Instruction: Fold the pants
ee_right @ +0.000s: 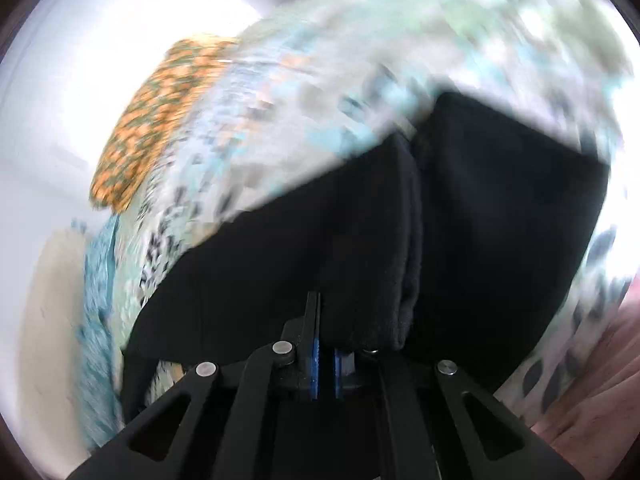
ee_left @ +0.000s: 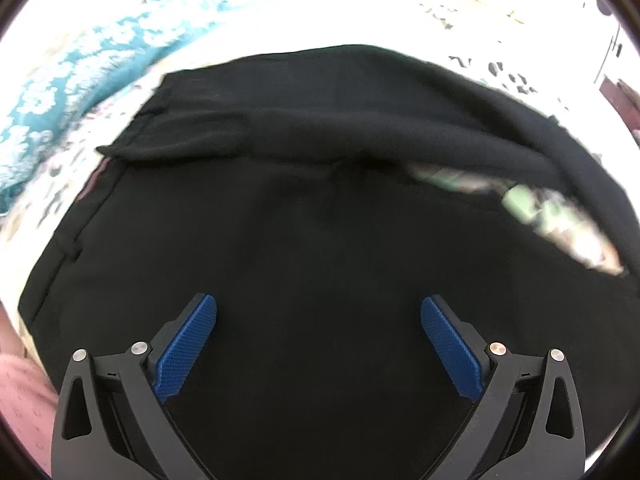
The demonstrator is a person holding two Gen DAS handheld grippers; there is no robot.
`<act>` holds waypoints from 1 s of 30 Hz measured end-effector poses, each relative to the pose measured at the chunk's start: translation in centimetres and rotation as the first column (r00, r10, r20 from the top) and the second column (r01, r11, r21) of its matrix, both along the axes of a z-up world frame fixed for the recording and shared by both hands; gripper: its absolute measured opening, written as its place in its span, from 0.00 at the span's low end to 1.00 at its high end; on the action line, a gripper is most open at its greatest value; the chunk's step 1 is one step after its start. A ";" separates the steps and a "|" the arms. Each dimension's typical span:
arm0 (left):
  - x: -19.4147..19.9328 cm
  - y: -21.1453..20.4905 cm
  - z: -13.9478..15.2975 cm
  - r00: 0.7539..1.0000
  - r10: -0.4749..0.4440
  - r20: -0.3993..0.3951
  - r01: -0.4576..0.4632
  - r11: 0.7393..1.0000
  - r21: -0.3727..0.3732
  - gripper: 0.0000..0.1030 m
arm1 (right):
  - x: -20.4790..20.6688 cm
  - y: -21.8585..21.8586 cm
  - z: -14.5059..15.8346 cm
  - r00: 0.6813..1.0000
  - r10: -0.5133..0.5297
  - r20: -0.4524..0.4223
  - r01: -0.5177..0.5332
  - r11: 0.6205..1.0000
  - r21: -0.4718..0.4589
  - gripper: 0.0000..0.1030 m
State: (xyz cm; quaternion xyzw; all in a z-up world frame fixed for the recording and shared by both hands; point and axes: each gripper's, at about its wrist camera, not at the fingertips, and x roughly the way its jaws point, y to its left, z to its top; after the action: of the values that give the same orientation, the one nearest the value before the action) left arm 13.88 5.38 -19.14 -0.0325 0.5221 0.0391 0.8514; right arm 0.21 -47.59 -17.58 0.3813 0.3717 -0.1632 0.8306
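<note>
Black pants (ee_left: 304,208) lie spread on a patterned bedspread (ee_left: 60,184), partly folded, with a thick fold running across the far half. My left gripper (ee_left: 318,312) is open and empty, hovering just above the near part of the pants; its blue pads (ee_left: 188,344) stand wide apart. In the right wrist view my right gripper (ee_right: 326,354) is shut on a fold of the black pants (ee_right: 500,220), and the cloth drapes over its right finger. The right view is motion-blurred.
A teal floral cloth (ee_left: 84,76) lies at the far left of the bed. An orange patterned cushion (ee_right: 156,120) sits at the far left in the right wrist view. A pink sleeve (ee_left: 20,392) is at the lower left edge.
</note>
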 end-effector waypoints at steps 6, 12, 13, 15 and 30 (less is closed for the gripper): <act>8.6 -0.1 6.2 0.997 -0.046 0.062 0.059 0.976 -0.210 0.99 | -1.1 2.7 7.0 0.974 0.147 0.173 -0.118 0.979 -0.168 0.05; 19.1 0.9 3.2 0.990 0.065 -0.121 -0.111 0.901 -0.419 0.99 | -2.5 3.7 10.8 0.934 0.220 0.281 -0.173 0.968 -0.182 0.05; 19.6 1.0 2.6 0.985 0.098 -0.142 -0.150 0.891 -0.429 0.99 | -2.9 3.7 11.3 0.926 0.229 0.301 -0.180 0.967 -0.181 0.05; 20.8 1.6 1.5 0.972 0.161 -0.173 -0.225 0.859 -0.460 0.95 | -3.4 4.2 12.4 0.909 0.256 0.329 -0.201 0.961 -0.191 0.05; 17.6 5.1 11.6 0.982 0.187 0.036 -0.134 0.812 -0.568 0.04 | 0.7 -2.3 11.9 0.922 0.278 0.269 -0.260 0.960 -0.102 0.05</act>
State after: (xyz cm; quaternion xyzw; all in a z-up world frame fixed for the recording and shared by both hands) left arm 31.43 10.50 -7.55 -0.3273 0.4670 -0.0464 0.8201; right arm 0.86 -49.90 -5.70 0.3188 0.2934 -0.0040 0.9013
